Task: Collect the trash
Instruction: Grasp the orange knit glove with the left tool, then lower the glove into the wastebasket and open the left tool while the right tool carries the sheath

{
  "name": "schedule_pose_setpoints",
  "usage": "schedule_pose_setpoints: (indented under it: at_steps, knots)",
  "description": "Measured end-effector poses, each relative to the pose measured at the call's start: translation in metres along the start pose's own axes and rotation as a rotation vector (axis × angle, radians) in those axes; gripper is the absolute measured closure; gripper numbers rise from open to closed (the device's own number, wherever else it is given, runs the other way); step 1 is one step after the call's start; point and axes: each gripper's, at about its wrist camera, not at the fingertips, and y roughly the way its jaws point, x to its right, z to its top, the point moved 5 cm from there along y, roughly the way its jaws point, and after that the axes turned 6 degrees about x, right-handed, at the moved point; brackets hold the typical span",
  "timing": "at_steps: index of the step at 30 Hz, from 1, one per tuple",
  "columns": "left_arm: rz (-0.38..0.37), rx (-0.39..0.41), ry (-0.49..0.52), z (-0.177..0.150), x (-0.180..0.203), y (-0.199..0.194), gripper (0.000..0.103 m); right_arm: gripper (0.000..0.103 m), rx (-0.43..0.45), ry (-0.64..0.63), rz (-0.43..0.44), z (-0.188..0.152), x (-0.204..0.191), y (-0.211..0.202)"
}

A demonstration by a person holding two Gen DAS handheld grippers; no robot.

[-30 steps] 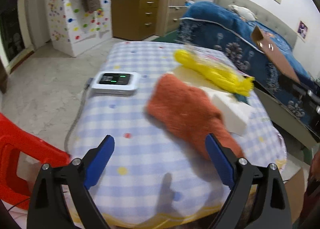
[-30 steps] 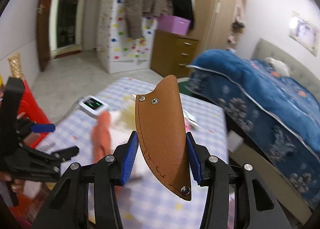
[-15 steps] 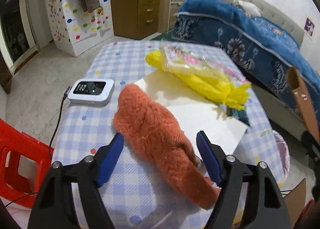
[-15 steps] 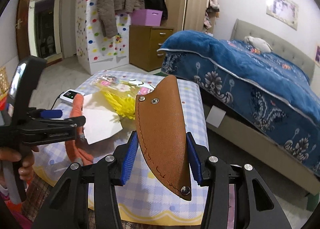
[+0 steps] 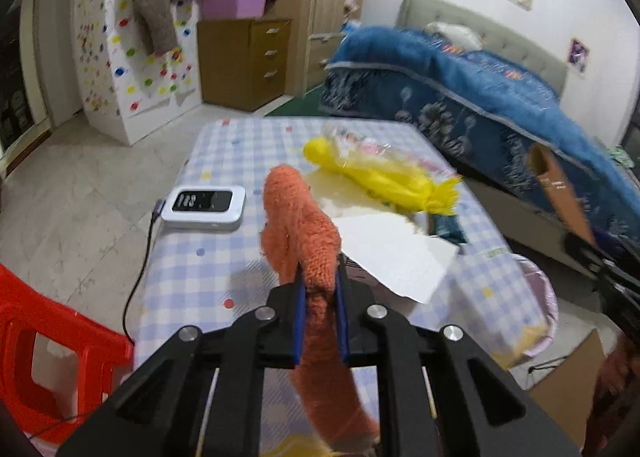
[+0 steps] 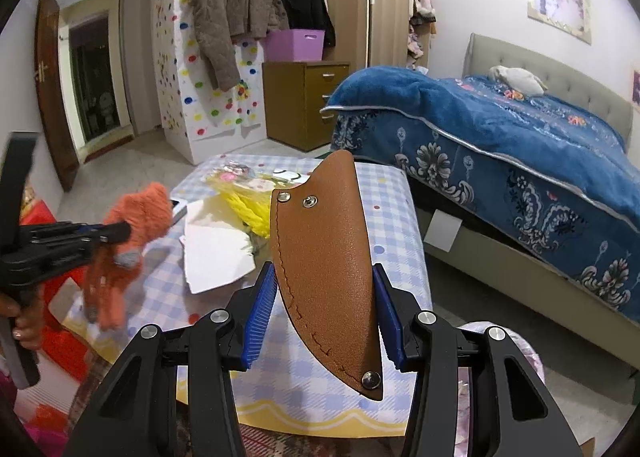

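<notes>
My left gripper (image 5: 320, 293) is shut on a fuzzy orange sock (image 5: 298, 229) and holds it lifted above the checked table (image 5: 208, 257); the sock hangs down from the jaws and also shows in the right wrist view (image 6: 128, 233). My right gripper (image 6: 324, 297) is shut on a brown leather sheath (image 6: 324, 257), held upright above the table's near edge. On the table lie a white paper sheet (image 5: 392, 253), a yellow string bundle (image 5: 384, 181) and a clear plastic wrapper (image 5: 360, 145).
A white device with a cable (image 5: 204, 203) lies on the table's left side. A red plastic chair (image 5: 52, 341) stands at the left. A pink-rimmed bin (image 5: 540, 305) sits by the table's right edge. A blue bed (image 6: 520, 137) is to the right.
My left gripper has closed on the orange sock and lifted it off the table. My right gripper still holds the sheath and has shifted only a little.
</notes>
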Motion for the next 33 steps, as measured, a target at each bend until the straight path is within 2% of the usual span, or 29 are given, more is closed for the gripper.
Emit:
schedule_pose_setpoints:
  at_steps: [3,6,12,16,22,33]
  knots:
    - [-0.047,0.034,0.036,0.003,0.011,-0.018,0.093,0.055,0.002,0.017,0.006,-0.001,0.0,-0.004]
    - [-0.096,0.06,0.108,0.004,0.037,-0.031,0.093,0.055,0.002,0.04,0.005,-0.003,0.003,-0.009]
    - [-0.169,0.058,0.212,0.002,0.088,-0.029,0.093,0.055,-0.004,0.077,-0.037,-0.013,0.025,-0.022]
    - [-0.224,0.04,0.286,0.002,0.133,-0.015,0.093,0.055,-0.007,0.108,-0.08,-0.021,0.047,-0.032]
    - [-0.327,0.006,0.345,0.004,0.193,0.013,0.093,0.055,-0.018,0.163,-0.17,-0.041,0.092,-0.048]
    - [-0.452,-0.071,0.448,-0.014,0.295,0.071,0.093,0.055,-0.127,0.279,-0.327,-0.091,0.175,-0.056]
